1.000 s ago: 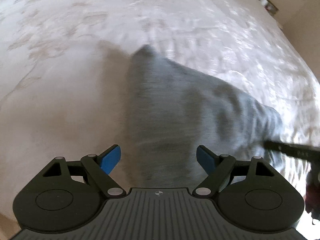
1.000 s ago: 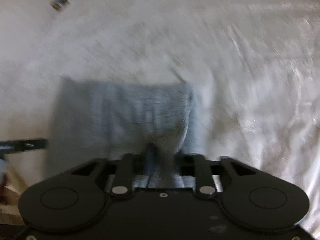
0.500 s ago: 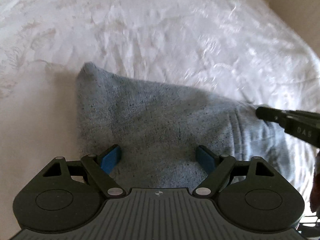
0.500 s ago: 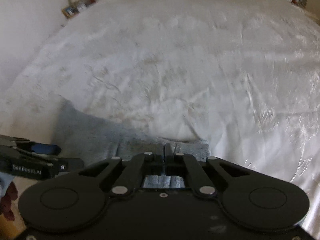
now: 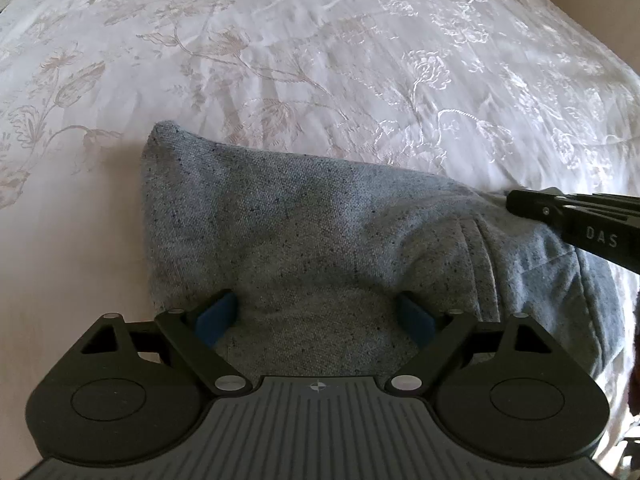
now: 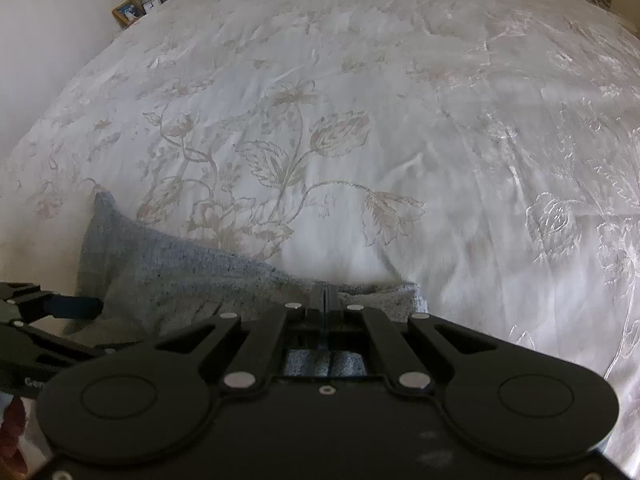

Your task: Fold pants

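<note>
Grey speckled knit, one pair of pants [image 5: 320,236], lies bunched near the front edge of a bed under a white bedspread [image 5: 320,60] embroidered with pale flowers. Its near end passes under both of my tools, so I cannot see how it is folded or where the legs end.

On the left, my left gripper [image 5: 316,316] stands with its two blue-padded fingers [image 5: 216,316] spread wide, pressed down into the cloth on either side of a raised hump of fabric. The pads do not squeeze it; this gripper is open.

Further right, my right gripper [image 6: 324,300] has its two black fingers drawn tight together on a pinch of the pants' far edge, so it is closed on the cloth. A strip of grey shows through the gap in its body. In the left wrist view it enters from the right edge, cut off, with only the letters "DAS" readable.

Part of a hand [image 6: 14,436] shows at the lower left corner of the right wrist view, dark and blurred.

At the far corners of the bed stand small framed pictures [image 6: 128,10] and a lamp, too small to count surely.
</note>
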A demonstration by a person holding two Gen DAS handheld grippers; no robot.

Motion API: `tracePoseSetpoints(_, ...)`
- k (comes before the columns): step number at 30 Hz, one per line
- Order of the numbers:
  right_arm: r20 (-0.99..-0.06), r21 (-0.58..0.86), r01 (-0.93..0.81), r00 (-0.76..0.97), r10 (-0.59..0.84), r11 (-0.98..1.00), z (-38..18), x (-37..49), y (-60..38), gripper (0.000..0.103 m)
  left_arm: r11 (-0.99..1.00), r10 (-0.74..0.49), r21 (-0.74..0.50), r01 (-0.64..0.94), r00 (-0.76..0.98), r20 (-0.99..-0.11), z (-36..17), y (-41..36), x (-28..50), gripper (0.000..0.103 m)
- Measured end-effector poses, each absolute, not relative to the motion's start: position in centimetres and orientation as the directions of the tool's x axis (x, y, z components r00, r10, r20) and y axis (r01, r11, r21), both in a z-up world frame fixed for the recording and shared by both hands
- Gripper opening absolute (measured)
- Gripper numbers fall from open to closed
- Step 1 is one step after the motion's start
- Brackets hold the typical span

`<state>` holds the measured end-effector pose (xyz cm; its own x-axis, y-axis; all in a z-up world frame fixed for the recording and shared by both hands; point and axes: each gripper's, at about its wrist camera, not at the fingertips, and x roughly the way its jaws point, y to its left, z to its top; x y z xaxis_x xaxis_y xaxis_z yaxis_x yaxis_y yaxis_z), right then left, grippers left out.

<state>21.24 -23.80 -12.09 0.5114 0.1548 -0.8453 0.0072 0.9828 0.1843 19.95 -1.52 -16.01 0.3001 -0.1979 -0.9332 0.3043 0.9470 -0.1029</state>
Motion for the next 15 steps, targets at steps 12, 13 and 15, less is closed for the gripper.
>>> tracePoseSetpoints(12, -0.794, 0.182, -0.015, 0.587, 0.156, 0.983, -7.5, 18.5, -23.8, 0.021, 0.949, -0.183, -0.089, 0.304, 0.299, -0.936, -16.1, -1.8, 20.2, 0.089)
tracePoseSetpoints(13, -0.788, 0.183, -0.021, 0.595, 0.159, 0.983, -7.0, 17.9, -23.8, 0.023, 0.949, -0.18, -0.084, 0.305, 0.302, -0.936, -16.1, -1.9, 20.1, 0.089)
tracePoseSetpoints(15, -0.783, 0.186, -0.032, 0.598, 0.168, 0.982, -6.2, 16.3, -23.9, 0.027, 0.95, -0.173, -0.075, 0.304, 0.312, -0.934, -16.2, -2.0, 19.9, 0.09)
